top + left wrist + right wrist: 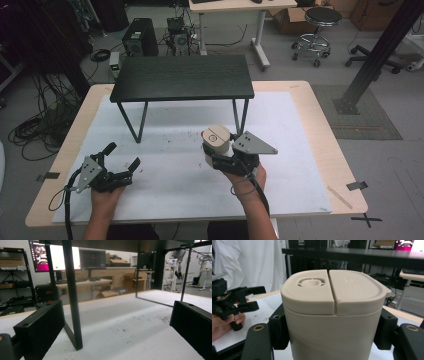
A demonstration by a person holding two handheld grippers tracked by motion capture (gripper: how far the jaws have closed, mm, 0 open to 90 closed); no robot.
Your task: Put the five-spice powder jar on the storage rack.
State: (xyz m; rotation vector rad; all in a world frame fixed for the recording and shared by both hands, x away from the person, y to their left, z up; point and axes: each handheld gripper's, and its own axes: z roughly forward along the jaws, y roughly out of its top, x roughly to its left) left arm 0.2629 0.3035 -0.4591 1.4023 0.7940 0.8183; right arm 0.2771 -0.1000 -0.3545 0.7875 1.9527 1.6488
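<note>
Right now my right gripper (218,156) is clamped on the beige canister (216,140), one jaw against each side of its body below the lid. The canister stands upright between the jaws, its long axis vertical and its two-part lid (332,291) level and facing up. Whether its base touches the white mat (170,175) I cannot tell. Ahead of this gripper, and above the lid, is the black shelf (182,77) on thin legs, so I judge the coming move is a carry forward, either under the board or lifted over it. My left gripper (119,161) is off to the side, well apart from the canister, jaws spread with nothing between them; its camera looks past a shelf leg (72,297).
</note>
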